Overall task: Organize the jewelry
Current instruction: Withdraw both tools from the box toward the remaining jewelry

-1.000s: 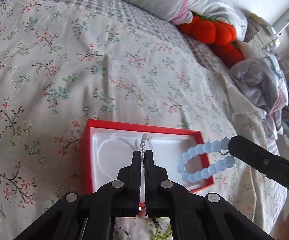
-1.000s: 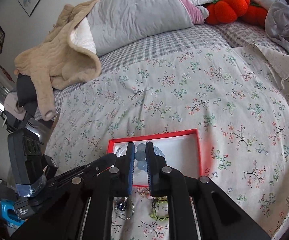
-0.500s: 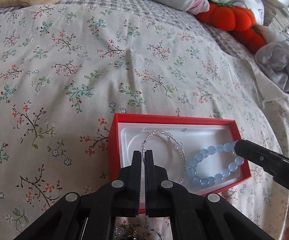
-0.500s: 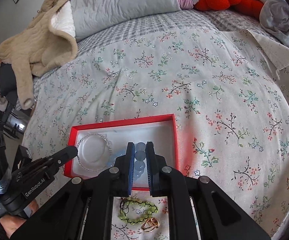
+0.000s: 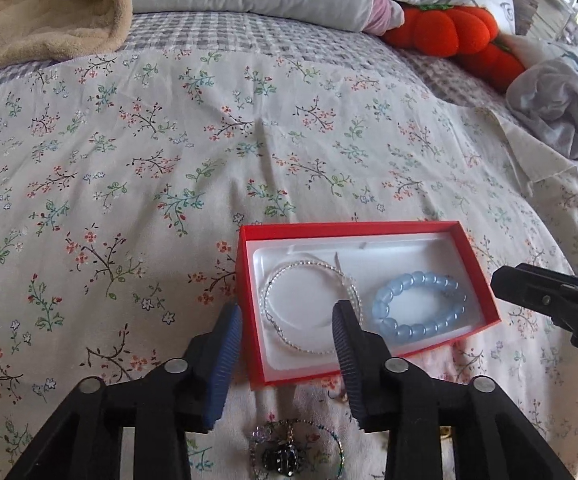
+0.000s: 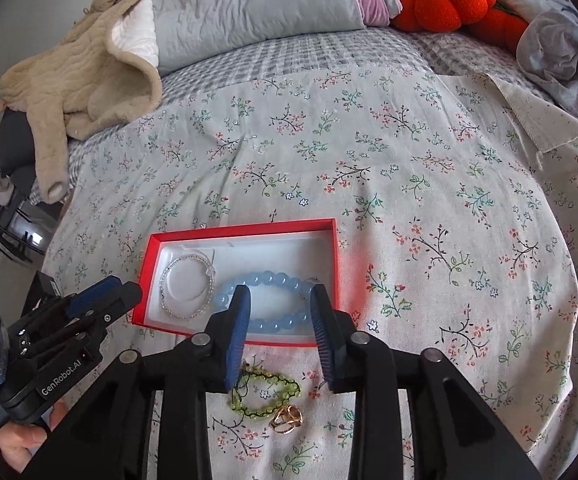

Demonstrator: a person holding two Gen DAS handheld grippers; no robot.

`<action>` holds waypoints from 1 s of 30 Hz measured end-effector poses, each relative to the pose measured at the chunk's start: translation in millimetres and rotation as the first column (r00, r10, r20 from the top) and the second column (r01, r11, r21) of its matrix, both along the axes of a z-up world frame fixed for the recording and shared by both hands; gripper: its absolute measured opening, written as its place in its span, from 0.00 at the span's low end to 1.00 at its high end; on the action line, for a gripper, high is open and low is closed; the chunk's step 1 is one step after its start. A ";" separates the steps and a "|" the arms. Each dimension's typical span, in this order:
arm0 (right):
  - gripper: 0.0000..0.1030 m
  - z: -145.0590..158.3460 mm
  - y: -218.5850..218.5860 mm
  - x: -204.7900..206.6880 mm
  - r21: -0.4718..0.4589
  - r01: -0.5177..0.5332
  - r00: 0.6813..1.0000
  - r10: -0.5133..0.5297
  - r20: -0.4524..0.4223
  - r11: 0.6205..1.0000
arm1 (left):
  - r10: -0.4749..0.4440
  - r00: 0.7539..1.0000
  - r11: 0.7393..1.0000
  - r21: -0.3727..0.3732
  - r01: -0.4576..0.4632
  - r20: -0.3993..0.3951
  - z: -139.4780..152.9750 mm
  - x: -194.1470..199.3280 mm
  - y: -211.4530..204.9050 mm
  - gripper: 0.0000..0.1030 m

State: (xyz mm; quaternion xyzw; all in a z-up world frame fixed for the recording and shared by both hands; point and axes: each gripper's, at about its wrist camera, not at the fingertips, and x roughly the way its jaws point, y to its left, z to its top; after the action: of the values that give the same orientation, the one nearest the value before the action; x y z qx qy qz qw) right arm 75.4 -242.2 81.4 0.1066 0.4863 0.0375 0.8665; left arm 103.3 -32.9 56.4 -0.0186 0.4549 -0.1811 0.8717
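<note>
Two bracelets lie inside the red box [image 5: 369,229] on the floral bedspread [image 5: 169,140]. Left to right: the left gripper [image 5: 287,322] is spread wide, holding nothing, the clear bead bracelet [image 5: 309,308] just ahead of its fingertips; the right gripper [image 6: 279,300], likewise released, straddles the blue bead bracelet [image 6: 267,302]. Beneath its fingers lie a green bracelet [image 6: 265,394] and gold ring [image 6: 287,420].

red box [image 5: 369,229], white liner. pale blue bead bracelet [image 5: 419,308], clear bead bracelet [image 5: 309,306]. green bracelet [image 6: 267,394], gold ring [image 6: 287,420]. bed [image 5: 249,140] cover: floral print. black tongs, blue pads [image 6: 239,332].
</note>
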 end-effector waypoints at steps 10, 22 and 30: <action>0.52 -8.2 5.8 -31.4 -0.091 -0.057 0.998 0.054 -0.039 0.994 | 0.089 0.994 0.990 0.113 -0.081 -0.066 -15.9 -28.3 33.0 0.84; 0.65 -34.0 14.0 -56.1 -0.145 -0.117 0.985 0.097 -0.141 0.983 | 0.077 0.987 0.973 0.227 -0.045 -0.138 -40.6 -48.5 47.7 0.88; 0.66 -47.1 15.7 -66.0 -0.166 -0.127 0.976 0.094 -0.196 0.978 | -0.003 0.978 0.980 0.195 0.045 -0.207 -55.6 -51.6 39.2 0.88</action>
State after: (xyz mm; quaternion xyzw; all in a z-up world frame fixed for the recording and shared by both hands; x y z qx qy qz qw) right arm 9.4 -226.5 34.3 0.0048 0.5722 0.0321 0.8195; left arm 51.8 6.3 0.8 0.0554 0.5588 -0.1423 0.8151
